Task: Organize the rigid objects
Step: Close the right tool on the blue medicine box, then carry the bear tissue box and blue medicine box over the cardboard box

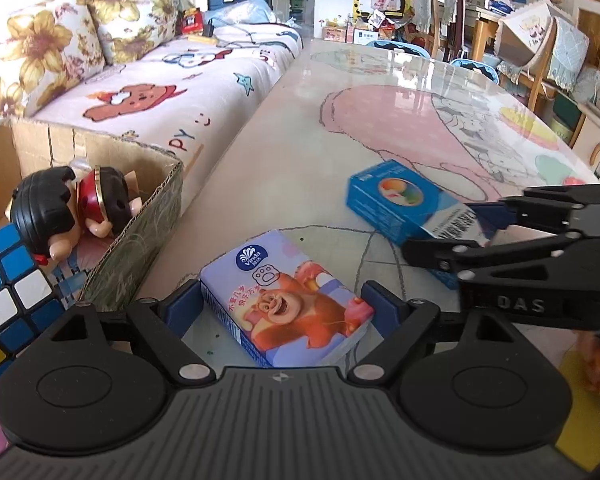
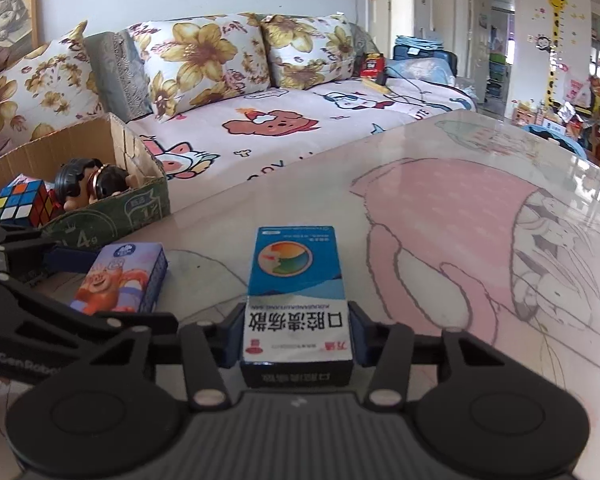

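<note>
The blue box (image 2: 296, 276) was gripped on the table (image 2: 440, 208) by the right gripper (image 2: 298, 334). The tissue pack (image 1: 284, 300) lay between the left gripper's (image 1: 282, 312) spread jaws, beside the cardboard box (image 1: 140, 232).

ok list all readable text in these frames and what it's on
"Vinda": tissue pack
"口腔溃疡散", upside down: blue medicine box; its small print is too blurred
"DAS": right gripper
"GenRobo", cut off: left gripper
"4g": cardboard box
"PY": sofa cover
</note>
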`<state>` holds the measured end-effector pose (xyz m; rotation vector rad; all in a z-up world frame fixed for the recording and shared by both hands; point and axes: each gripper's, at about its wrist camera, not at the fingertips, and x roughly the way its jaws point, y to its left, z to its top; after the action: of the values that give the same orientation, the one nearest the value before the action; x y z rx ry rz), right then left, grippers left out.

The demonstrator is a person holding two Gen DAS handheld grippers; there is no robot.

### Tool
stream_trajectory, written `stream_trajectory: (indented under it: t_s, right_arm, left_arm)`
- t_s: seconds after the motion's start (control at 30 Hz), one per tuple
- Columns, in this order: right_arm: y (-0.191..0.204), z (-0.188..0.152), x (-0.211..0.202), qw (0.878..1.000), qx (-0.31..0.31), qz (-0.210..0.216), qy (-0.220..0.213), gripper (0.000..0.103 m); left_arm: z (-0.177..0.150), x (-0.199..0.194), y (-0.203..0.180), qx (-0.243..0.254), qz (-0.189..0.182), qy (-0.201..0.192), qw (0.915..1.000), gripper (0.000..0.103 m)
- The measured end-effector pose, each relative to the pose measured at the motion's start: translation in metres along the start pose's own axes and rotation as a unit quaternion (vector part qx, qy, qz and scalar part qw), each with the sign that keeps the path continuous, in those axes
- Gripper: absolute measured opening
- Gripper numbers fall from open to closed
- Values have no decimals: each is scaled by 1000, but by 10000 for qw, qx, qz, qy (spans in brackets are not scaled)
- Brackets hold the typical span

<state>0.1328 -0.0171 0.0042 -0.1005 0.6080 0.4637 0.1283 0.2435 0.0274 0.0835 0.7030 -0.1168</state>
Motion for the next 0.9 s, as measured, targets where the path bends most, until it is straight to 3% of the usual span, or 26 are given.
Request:
stream_trajectory:
  t_s: [0.57,0.9]
  right_arm:
    - [23,-34,-48,9932,689,-942,0,50]
    - [44,-44,-65,9861,1009,-1317,26,50]
  left_arm:
    - [-3,-6,-1,154,-65,-65,9998,103]
    - [-7,-20,2,350,-229,-407,9983,103]
